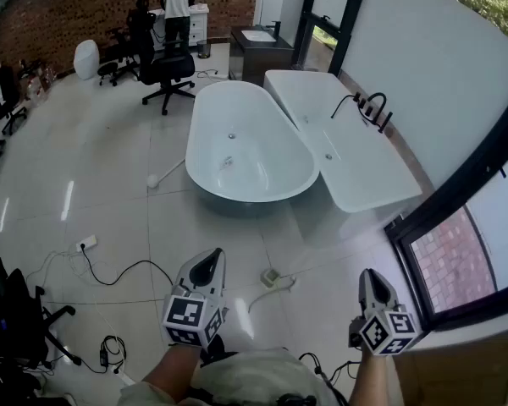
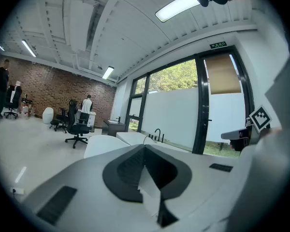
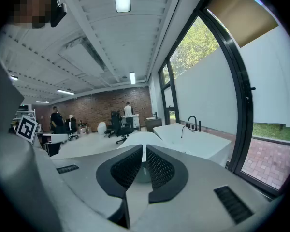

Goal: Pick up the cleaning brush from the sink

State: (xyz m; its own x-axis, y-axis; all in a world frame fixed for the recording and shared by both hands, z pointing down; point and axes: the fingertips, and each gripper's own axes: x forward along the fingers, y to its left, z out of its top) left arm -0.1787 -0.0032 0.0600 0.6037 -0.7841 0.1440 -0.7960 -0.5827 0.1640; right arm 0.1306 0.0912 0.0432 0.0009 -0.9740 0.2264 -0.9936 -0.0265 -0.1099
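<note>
No cleaning brush can be made out in any view. The sink (image 1: 258,35) is a white basin on a dark cabinet far across the room, by the window wall; its inside is too small to read. My left gripper (image 1: 210,259) is held low over the tiled floor with its jaws together and nothing between them (image 2: 144,148). My right gripper (image 1: 368,277) is beside it to the right, also shut and empty (image 3: 144,150). Both point towards the bathtubs and the sink beyond (image 3: 151,122).
An oval white bathtub (image 1: 195,134) and a rectangular one (image 1: 381,184) with a black faucet (image 1: 368,106) stand between me and the sink. A long-handled white tool (image 1: 155,180) leans by the oval tub. Cables (image 1: 110,269), a power strip (image 1: 86,244), office chairs (image 1: 169,70) and a person (image 1: 178,2) are around.
</note>
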